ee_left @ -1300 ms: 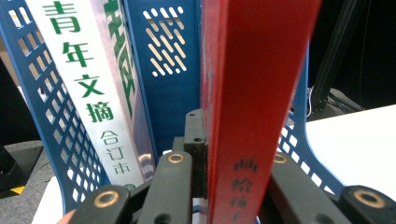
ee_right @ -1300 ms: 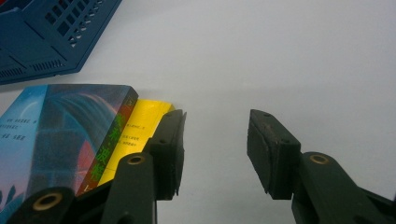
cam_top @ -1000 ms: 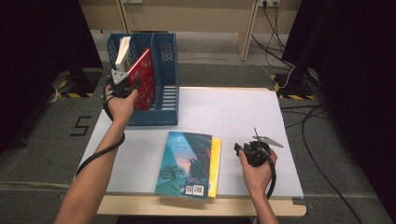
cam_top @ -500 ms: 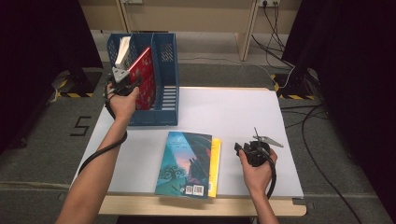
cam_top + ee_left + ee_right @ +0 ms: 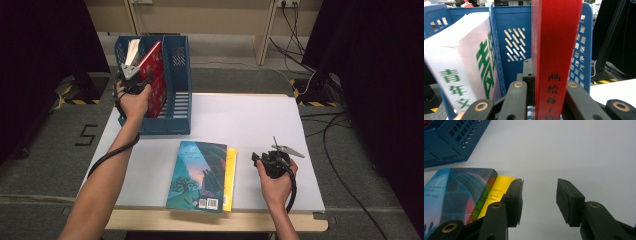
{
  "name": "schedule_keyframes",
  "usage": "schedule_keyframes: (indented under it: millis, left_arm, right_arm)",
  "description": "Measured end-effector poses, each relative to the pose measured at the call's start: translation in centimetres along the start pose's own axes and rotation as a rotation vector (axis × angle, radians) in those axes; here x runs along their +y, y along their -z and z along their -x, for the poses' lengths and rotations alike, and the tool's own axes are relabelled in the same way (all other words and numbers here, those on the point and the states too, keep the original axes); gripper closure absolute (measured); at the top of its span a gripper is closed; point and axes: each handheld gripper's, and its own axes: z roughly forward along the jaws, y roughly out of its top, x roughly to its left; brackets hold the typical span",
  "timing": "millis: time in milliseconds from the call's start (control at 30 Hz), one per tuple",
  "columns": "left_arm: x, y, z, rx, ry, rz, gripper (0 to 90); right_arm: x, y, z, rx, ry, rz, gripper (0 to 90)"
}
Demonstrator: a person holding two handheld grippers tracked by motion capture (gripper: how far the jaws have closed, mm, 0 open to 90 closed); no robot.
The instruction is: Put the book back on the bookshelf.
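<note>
My left gripper (image 5: 132, 85) is shut on a red book (image 5: 155, 75), held upright inside the blue file rack (image 5: 172, 107). Its spine (image 5: 556, 60) stands between the jaws in the left gripper view, beside a white booklet with green characters (image 5: 461, 72) leaning in the neighbouring slot. Near the table's front lies a book with a dark blue picture cover (image 5: 197, 172) on top of a yellow book (image 5: 230, 172). My right gripper (image 5: 262, 160) rests open on the table just right of them. Its jaws stand apart with bare table between them, the yellow book (image 5: 496, 187) by the left jaw.
The white table (image 5: 250, 120) has free room at the middle and right. The rack stands at its back left corner, and a corner of that rack (image 5: 451, 137) appears in the right gripper view. Cables (image 5: 345, 120) trail on the floor to the right.
</note>
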Motion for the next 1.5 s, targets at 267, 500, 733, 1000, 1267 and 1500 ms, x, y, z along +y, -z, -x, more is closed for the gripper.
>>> schedule_keyframes:
  millis: [267, 500, 733, 1000, 1267, 1500]
  left_arm:
    - [-0.6, -1.8, 0.2, 0.005, 0.013, -0.012, 79.6]
    - [-0.9, -2.7, 0.4, 0.021, 0.006, -0.024, 79.5]
    - [-1.4, -3.0, 0.5, 0.028, 0.004, -0.017, 79.4]
    - [-2.0, -3.3, 0.7, 0.03, 0.0, -0.019, 79.0]
    - [-2.1, -3.2, 0.6, 0.013, -0.022, -0.048, 77.7]
    - [-1.9, -2.4, 0.7, -0.016, -0.023, -0.057, 73.9]
  right_arm:
    - [0.0, 0.1, 0.1, -0.004, -0.004, 0.003, 56.8]
    - [0.0, 0.0, 0.2, -0.002, -0.008, 0.004, 56.8]
    - [0.1, 0.1, 0.2, -0.004, -0.009, 0.004, 56.8]
    - [0.0, 0.0, 0.3, -0.002, -0.003, 0.004, 56.8]
    - [0.0, 0.0, 0.2, -0.001, 0.002, -0.002, 56.8]
    - [0.0, 0.0, 0.2, -0.003, -0.002, -0.006, 56.8]
